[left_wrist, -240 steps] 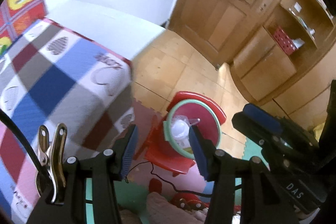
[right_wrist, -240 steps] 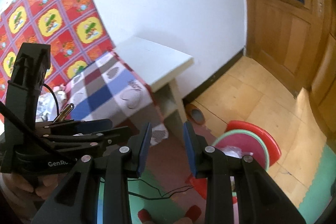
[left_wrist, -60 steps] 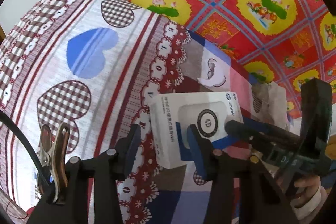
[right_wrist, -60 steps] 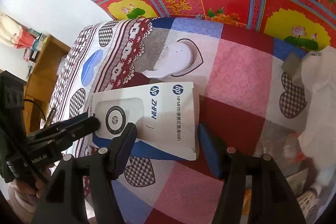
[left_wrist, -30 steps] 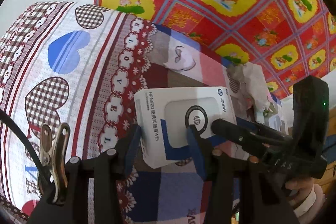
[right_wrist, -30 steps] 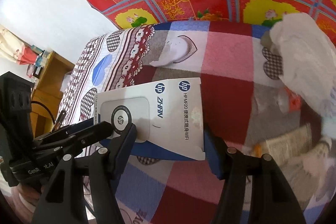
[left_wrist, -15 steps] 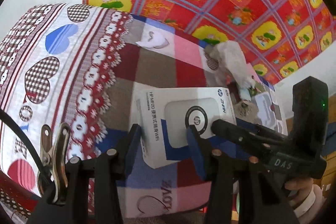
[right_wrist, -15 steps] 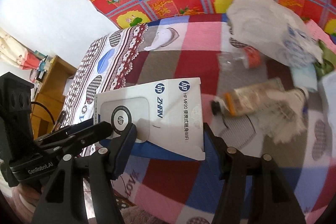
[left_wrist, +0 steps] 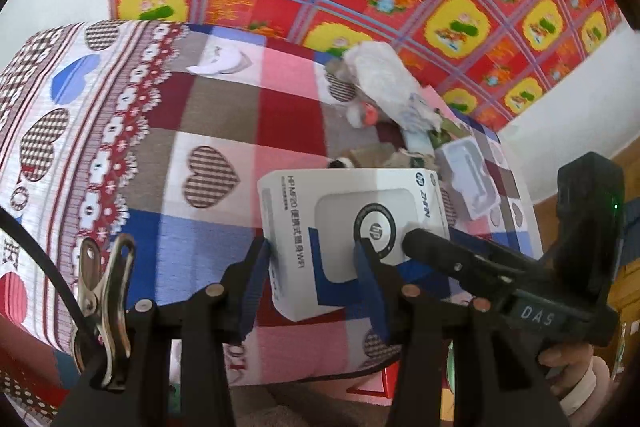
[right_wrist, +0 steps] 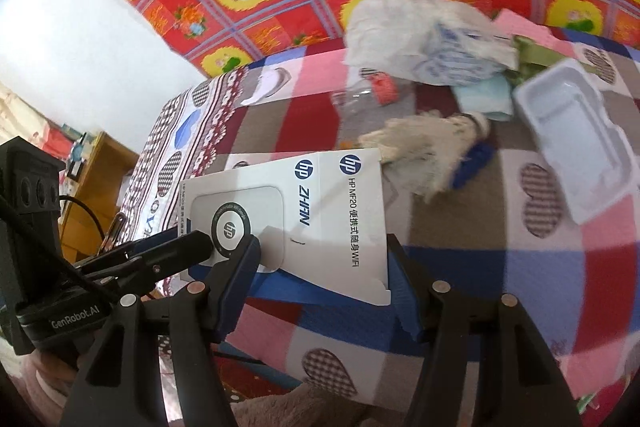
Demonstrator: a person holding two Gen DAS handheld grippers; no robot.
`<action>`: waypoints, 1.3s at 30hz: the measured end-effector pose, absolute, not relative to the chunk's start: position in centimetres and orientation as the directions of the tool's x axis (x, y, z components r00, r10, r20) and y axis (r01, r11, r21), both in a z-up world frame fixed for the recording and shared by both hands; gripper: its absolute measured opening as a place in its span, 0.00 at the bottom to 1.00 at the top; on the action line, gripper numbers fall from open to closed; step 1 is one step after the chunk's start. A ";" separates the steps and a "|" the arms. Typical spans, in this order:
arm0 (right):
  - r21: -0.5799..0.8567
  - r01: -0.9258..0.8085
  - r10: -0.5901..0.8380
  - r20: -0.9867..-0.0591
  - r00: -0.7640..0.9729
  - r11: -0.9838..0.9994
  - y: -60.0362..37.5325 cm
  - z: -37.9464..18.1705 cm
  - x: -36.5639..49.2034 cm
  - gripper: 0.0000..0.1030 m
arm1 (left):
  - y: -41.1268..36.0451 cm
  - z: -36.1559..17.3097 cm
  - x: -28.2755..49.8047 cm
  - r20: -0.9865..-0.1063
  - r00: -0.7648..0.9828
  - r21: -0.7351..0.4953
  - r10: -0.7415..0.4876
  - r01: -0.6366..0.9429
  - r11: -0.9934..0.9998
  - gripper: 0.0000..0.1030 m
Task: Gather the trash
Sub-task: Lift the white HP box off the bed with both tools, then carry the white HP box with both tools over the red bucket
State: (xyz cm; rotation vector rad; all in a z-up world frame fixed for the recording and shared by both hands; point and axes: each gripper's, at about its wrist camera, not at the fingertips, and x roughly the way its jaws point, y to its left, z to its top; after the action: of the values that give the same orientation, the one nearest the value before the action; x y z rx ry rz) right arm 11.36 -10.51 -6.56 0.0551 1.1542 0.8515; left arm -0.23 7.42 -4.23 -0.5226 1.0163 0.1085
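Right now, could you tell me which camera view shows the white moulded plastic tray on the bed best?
The right wrist view: the white moulded plastic tray lies whole and large, its hollow visible. The left wrist view shows it small and slanted behind the white printed carton.

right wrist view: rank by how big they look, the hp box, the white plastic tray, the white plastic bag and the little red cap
1. hp box, but it is nearest the camera, so partly inflated.
2-3. white plastic bag and white plastic tray: look alike in size, not ranked.
4. red cap, clearly smallest.
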 end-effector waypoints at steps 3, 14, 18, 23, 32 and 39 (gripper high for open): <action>0.456 -0.535 0.614 -0.773 0.157 0.711 -12.2 -6.5 11.3 0.61 | 6.0 -3.9 0.4 -0.832 0.530 -0.362 -0.166 -0.290 0.886 0.44; 0.477 -0.401 0.596 -0.761 0.256 0.782 -17.4 -6.0 10.1 0.61 | 2.2 -2.9 2.3 -0.834 0.498 -0.347 -0.238 -0.137 0.928 0.44; 0.485 -0.343 0.582 -0.758 0.294 0.805 -18.7 -6.1 9.3 0.61 | 1.3 -2.8 2.7 -0.835 0.480 -0.345 -0.268 -0.079 0.935 0.44; 0.488 -0.287 0.564 -0.750 0.344 0.824 -20.0 -6.2 8.1 0.61 | 0.4 -2.9 2.8 -0.830 0.469 -0.346 -0.303 -0.006 0.938 0.44; 0.494 -0.177 0.519 -0.743 0.422 0.851 -23.1 -6.1 6.0 0.61 | -2.3 -2.7 3.0 -0.824 0.440 -0.347 -0.357 0.107 0.932 0.44; 0.495 -0.101 0.477 -0.733 0.485 0.863 -26.3 -5.5 4.4 0.61 | -5.3 -2.2 3.3 -0.818 0.417 -0.343 -0.396 0.200 0.918 0.44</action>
State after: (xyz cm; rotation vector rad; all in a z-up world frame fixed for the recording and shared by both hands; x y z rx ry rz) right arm 4.39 -26.29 -5.50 0.4168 1.0097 0.3643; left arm 3.28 -5.31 -2.17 -0.2035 1.0789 -0.3777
